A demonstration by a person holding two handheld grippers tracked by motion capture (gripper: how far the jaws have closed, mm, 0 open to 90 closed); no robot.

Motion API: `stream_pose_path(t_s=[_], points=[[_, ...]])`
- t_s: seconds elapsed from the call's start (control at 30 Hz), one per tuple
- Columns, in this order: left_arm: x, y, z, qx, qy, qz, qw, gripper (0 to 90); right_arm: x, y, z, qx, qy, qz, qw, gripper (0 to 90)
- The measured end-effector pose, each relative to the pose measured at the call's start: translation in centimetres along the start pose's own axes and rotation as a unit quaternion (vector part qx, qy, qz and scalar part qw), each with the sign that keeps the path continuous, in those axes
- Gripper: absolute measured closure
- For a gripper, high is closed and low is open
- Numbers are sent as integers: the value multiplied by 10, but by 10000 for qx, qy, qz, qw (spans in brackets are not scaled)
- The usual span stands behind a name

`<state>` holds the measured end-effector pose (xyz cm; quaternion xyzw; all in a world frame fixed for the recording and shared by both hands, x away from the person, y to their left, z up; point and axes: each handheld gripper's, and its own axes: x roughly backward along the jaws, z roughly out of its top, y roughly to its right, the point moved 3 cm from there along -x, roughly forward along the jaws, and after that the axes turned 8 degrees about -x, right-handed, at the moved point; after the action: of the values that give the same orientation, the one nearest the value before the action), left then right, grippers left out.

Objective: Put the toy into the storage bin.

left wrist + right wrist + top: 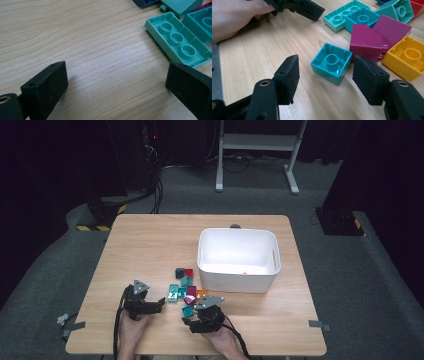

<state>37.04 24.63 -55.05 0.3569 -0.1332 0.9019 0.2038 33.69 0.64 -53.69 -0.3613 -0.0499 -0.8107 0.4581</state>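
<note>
The right tongs [325, 75] stand apart, lined up on the upturned turquoise block [332, 62] lying on the worktop [150, 245] beside the magenta block [367, 42]. A pick-up looks to be starting; next they must advance and close. The left tongs [117, 82] rest apart, empty

A lab or recording room: a lone wooden surface [150, 245] on grey carpet [350, 285], dark curtained walls, trailing cables [157, 190], hazard-striped stand bases [95, 226] and a white metal frame [260, 142] behind.
</note>
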Motion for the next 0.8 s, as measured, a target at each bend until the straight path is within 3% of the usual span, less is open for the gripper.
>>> stream_pose_path(t_s=[0.4,0.8], points=[[0,0,0,1,0,-1,10000,44,-8,1,3,-79,-51,-189,9998,387],[0,0,0,1,1,-1,10000,44,-10,3,5,-55,-49,-307,9995,504]])
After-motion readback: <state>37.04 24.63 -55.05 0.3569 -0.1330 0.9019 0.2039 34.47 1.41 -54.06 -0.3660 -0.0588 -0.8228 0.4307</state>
